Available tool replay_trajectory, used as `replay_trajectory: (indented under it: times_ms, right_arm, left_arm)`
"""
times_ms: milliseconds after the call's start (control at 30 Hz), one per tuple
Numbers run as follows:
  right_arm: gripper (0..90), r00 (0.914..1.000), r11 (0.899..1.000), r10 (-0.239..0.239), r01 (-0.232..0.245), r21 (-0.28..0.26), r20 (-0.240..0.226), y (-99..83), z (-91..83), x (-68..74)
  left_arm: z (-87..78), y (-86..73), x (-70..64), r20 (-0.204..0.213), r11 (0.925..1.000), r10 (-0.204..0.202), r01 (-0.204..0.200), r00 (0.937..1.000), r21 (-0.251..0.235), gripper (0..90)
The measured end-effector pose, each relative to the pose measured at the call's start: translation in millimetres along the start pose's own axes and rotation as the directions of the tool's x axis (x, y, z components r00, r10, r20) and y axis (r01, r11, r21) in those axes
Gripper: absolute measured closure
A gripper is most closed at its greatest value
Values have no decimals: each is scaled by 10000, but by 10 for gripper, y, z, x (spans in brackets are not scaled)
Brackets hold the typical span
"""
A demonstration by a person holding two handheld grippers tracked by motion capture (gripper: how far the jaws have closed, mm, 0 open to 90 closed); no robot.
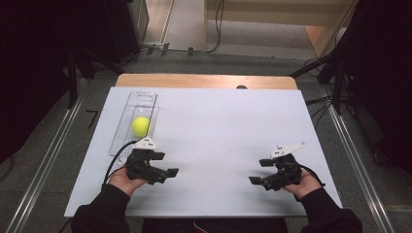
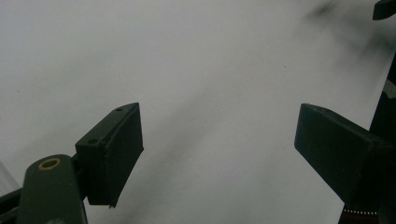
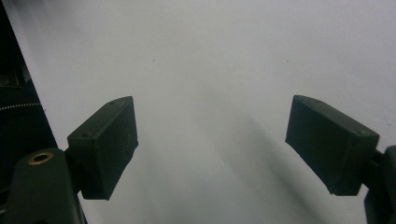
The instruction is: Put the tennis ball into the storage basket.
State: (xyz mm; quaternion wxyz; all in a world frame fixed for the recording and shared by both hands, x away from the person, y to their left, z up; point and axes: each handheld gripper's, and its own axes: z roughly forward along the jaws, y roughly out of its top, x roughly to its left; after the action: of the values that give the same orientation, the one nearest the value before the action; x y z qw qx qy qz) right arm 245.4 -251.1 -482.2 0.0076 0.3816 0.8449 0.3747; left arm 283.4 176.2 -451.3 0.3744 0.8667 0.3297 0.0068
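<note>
A yellow-green tennis ball [image 1: 141,125] lies in a clear plastic tray [image 1: 133,104] at the left of the white table top. Just in front of the tray, my left gripper [image 1: 165,164] rests low over the table, open and pointing right. Its own view has the two black jaws wide apart, the left gripper [image 2: 219,135] with bare white surface between them. Toward the right front, my right gripper [image 1: 259,171] points left and is open too. In the right gripper view, the right gripper [image 3: 210,135] holds nothing.
The white table top [image 1: 218,131] has a wooden strip [image 1: 204,81] along its far edge. Metal rails [image 1: 53,145] run down both sides, with dark stands and cables beyond. The person's sleeves [image 1: 104,213] come in at the near edge.
</note>
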Motion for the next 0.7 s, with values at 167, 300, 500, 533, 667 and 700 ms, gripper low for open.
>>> replay_trajectory:
  times_ms: [167,300,500,533,667,700]
  right_arm:
    - [148,10000,10000,29,-29,4,16,-2,-3,-2]
    - [148,10000,10000,3,-3,4,5,-1,0,-2]
    - [148,10000,10000,12,-12,6,12,-3,-2,-1]
    - [148,10000,10000,16,-16,6,14,-3,-2,-2]
    - [148,10000,10000,19,-19,5,17,-3,-2,-2]
    - [148,10000,10000,16,-16,6,17,-3,-1,-2]
  left_arm:
    - [-30,-50,9,-48,10000,-78,78,10000,11,158]
    - [-50,-91,24,-61,9999,-66,67,10000,105,158]
    - [-65,-128,43,-70,9999,-17,18,10000,154,158]
    - [-67,-133,46,-71,9999,-41,42,10000,154,158]
    - [-76,-155,62,-49,9995,-62,63,10000,302,158]
    - [-75,-162,64,-18,9996,-76,76,10000,275,158]
